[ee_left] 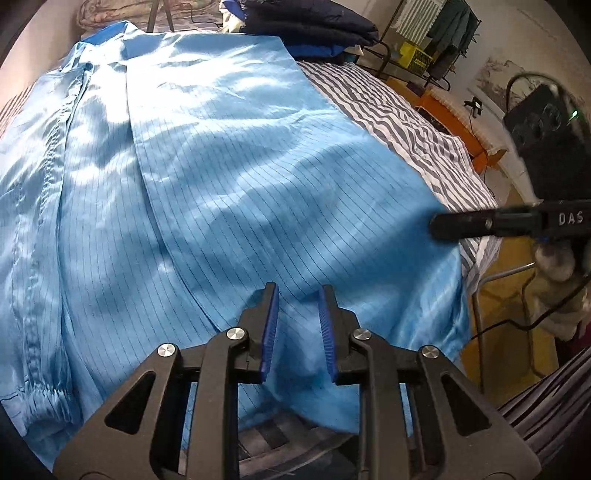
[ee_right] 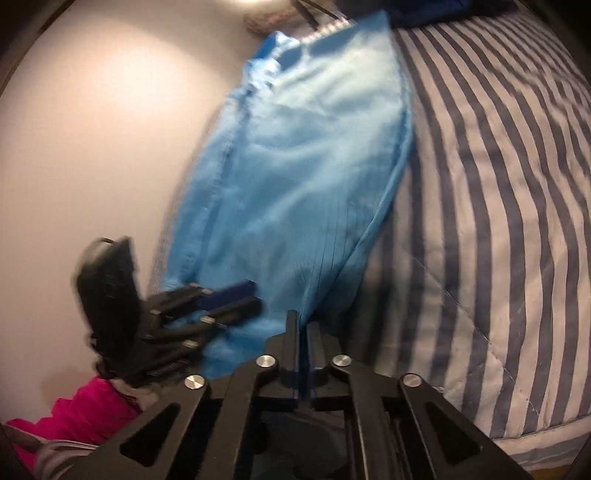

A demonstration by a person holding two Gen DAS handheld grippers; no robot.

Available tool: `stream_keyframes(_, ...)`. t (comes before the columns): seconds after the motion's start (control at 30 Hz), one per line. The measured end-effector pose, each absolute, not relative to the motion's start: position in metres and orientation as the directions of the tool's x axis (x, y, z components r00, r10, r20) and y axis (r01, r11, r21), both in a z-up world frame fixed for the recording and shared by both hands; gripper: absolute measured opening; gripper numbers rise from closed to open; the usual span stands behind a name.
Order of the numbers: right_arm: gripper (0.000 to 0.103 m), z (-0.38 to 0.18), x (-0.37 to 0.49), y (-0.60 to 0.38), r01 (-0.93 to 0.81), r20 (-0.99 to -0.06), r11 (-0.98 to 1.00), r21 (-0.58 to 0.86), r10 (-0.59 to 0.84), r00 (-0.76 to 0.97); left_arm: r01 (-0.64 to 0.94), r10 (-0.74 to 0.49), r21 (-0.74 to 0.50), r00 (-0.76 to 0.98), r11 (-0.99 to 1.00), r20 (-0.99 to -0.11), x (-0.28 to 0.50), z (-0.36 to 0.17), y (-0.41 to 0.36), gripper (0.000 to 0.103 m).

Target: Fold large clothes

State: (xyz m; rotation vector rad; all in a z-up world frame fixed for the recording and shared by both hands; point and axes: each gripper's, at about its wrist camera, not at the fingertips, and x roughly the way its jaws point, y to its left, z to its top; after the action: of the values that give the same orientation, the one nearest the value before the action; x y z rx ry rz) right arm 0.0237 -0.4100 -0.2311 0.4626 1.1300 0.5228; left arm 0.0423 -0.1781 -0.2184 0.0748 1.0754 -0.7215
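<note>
A large light-blue pinstriped garment (ee_left: 240,166) lies spread on the bed, one side panel folded over its middle. In the left wrist view my left gripper (ee_left: 299,290) hovers over the near hem, its blue pads (ee_left: 271,325) a narrow gap apart with cloth showing between and below them. My right gripper (ee_left: 437,225) reaches in from the right at the garment's side edge. In the blurred right wrist view the garment (ee_right: 303,166) narrows into gathered folds that run into the tips of my right gripper (ee_right: 303,319), whose jaws are together on that edge. The left gripper (ee_right: 253,295) is at lower left.
The bed has a blue-and-white striped sheet (ee_left: 406,122) (ee_right: 498,184). Dark folded clothes (ee_left: 314,26) are piled at the head end. Off the bed's right side stand a clothes rack (ee_left: 443,33) and a black box (ee_left: 546,129). A pale wall (ee_right: 92,147) and a pink sleeve (ee_right: 85,413) are on the left.
</note>
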Motion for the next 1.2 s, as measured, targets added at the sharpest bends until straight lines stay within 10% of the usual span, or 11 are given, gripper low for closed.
stream_keyframes(0.2, 0.009, -0.242, 0.025, -0.414, -0.178, -0.792, 0.845, 0.504, 0.534, 0.295, 0.588, -0.506, -0.273, 0.277, 0.762, -0.817, 0.038, -0.206, -0.179, 0.022)
stream_keyframes(0.3, 0.040, -0.224, 0.031, -0.440, -0.185, -0.720, 0.817, 0.546, 0.571, 0.395, 0.581, -0.544, -0.309, 0.285, 0.753, -0.790, 0.040, -0.192, -0.178, 0.022)
stream_keyframes(0.6, 0.041, -0.250, 0.117, -0.480, -0.025, -0.710, 0.820, 0.572, 0.510, 0.486, 0.575, -0.594, -0.376, 0.250, 0.727, -0.765, 0.062, -0.198, -0.212, 0.022)
stream_keyframes(0.8, 0.037, -0.268, 0.149, -0.475, 0.026, -0.689, 0.788, 0.615, 0.520, 0.505, 0.570, -0.578, -0.381, 0.213, 0.728, -0.788, 0.067, -0.225, -0.220, 0.022)
stream_keyframes(0.87, 0.008, -0.267, 0.155, -0.464, 0.015, -0.702, 0.793, 0.609, 0.530, 0.477, 0.577, -0.578, -0.380, 0.205, 0.724, -0.790, 0.067, -0.223, -0.219, 0.022)
stream_keyframes(0.93, 0.003, -0.260, 0.156, -0.453, 0.006, -0.736, 0.832, 0.554, 0.487, 0.469, 0.578, -0.574, -0.377, 0.201, 0.723, -0.794, 0.067, -0.218, -0.217, 0.022)
stream_keyframes(1.2, 0.000, -0.202, 0.161, -0.418, -0.050, -0.813, 0.923, 0.381, 0.360, 0.457, 0.596, -0.606, -0.343, 0.318, 0.726, -0.729, 0.052, -0.148, -0.151, 0.022)
